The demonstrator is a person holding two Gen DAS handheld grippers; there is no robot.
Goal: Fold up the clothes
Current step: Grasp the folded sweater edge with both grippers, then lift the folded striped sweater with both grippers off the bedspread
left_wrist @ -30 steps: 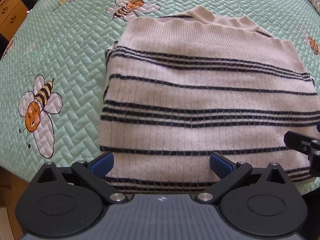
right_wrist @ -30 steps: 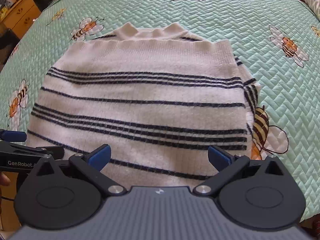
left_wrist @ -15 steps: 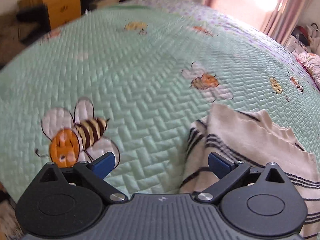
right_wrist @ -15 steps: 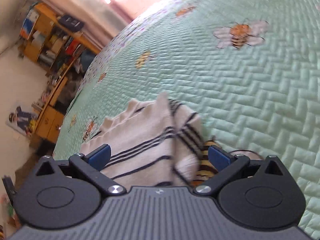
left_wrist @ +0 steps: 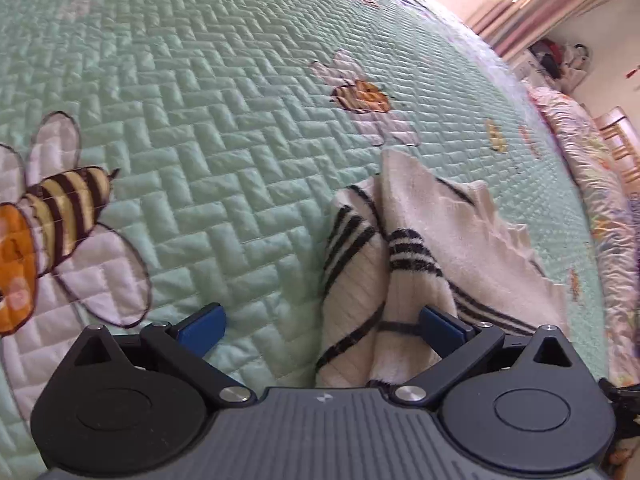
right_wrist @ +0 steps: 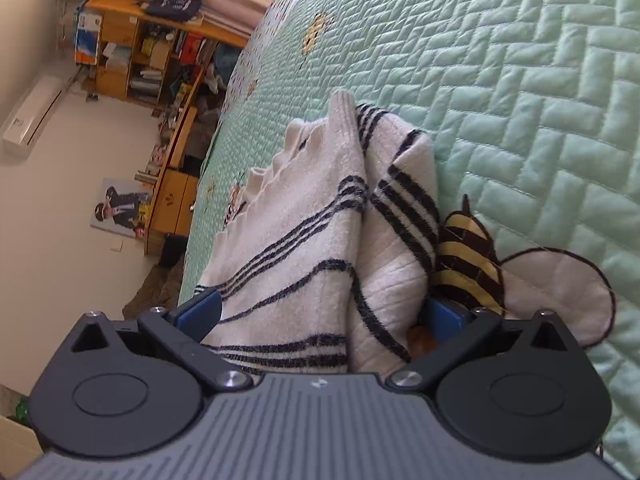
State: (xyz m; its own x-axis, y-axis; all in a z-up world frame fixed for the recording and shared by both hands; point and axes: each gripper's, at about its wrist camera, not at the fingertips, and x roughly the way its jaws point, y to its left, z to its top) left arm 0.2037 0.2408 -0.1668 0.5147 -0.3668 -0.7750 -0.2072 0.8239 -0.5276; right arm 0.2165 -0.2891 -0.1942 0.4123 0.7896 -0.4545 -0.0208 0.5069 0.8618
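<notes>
Both grippers (left_wrist: 320, 326) (right_wrist: 320, 316) spread wide, tilted.

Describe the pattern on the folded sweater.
Cream knit sweater with thin dark horizontal stripes, clearest in the right wrist view.

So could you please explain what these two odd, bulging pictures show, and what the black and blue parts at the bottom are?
There is no robot here. A person holds a two-finger claw in each hand, and a wide-angle camera on each looks forward along the fingers, which bends the picture.

One picture is from the left claw, the other from the right claw. The blue pieces are the fingertip pads.

Below is a green quilted bedspread with stitched bees. On it lies a folded cream sweater with dark stripes. Each claw is open at one side of the sweater, with its folded edge between the fingers. Nothing is clamped.
</notes>
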